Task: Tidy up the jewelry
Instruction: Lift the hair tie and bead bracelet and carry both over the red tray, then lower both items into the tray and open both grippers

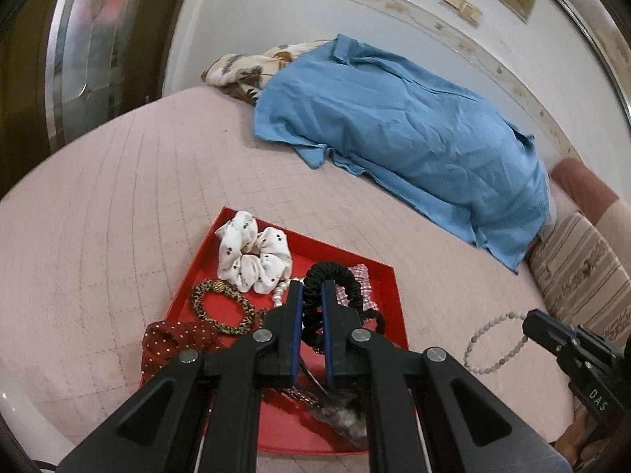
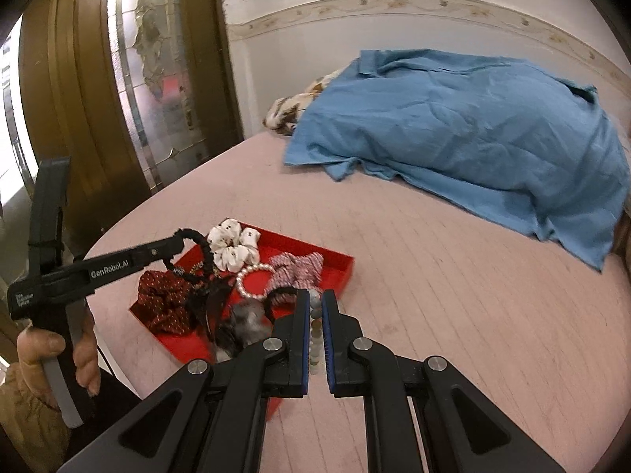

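Two grippers are seen above a pink quilted bed (image 1: 118,181), each clamped on a piece. The left gripper (image 1: 312,295) is closed narrowly on a black scrunchie (image 1: 335,276), which is lifted clear of the red tray (image 1: 388,287) and loops above the fingertips. The right gripper (image 2: 315,303) is pinched tight on a pale beaded bracelet (image 1: 493,339), whose loop hangs free just off the tray's right edge, over bare bedspread.

Left in the tray are a white patterned scrunchie (image 1: 252,260), a leopard-print hair tie (image 1: 221,307), a dark red dotted scrunchie (image 1: 177,343), a pearl bracelet (image 2: 252,280) and a pink checked scrunchie (image 2: 299,268); a dark tangle near the tray's near corner cannot be made out. The dark red scrunchie is draped over the left rim.

The tray is set near the bed's near-left corner, close to the edge by a wooden door (image 2: 79,90). Open bedspread is spread to the right of the tray and beyond it, as far as a blue cloth (image 2: 473,134) heaped along the wall side. A striped cushion (image 1: 579,276) borders the right edge in the left wrist view.
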Tool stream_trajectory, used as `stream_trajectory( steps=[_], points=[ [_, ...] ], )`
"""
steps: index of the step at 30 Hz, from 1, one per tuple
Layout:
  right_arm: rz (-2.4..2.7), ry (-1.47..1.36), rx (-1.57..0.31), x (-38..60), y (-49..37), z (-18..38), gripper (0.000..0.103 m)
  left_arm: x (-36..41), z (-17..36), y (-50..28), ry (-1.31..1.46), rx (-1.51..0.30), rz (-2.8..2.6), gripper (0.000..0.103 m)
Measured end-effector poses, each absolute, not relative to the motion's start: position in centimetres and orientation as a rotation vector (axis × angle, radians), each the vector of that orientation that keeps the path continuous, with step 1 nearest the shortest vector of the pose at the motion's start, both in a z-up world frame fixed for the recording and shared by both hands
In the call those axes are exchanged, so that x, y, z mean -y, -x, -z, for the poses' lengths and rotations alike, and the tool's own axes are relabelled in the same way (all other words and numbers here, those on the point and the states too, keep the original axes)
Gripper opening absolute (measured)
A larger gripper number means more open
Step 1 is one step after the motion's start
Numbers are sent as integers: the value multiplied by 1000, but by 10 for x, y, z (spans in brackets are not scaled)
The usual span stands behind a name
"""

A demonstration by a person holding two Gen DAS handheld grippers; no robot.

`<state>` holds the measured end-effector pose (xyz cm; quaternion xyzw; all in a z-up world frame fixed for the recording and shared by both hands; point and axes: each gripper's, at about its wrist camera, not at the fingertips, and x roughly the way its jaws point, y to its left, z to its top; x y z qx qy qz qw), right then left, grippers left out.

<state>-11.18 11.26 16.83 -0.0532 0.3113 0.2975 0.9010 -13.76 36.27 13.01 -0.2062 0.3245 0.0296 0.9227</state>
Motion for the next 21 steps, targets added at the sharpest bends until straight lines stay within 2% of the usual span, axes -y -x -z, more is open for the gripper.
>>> stream_trajectory(
  steps=[8,15,21],
  points=[
    [-634,207,-628,-157,89,-172,7,-374,-105,115,484,-708,-37,8],
    [-618,184,-713,-180,41,-159,7,-373,-96,84,503,-749,-9,8],
    [-576,213,-754,-192,15,-145,7,-361,-83,78,404,-825,-31,8]
  ],
)
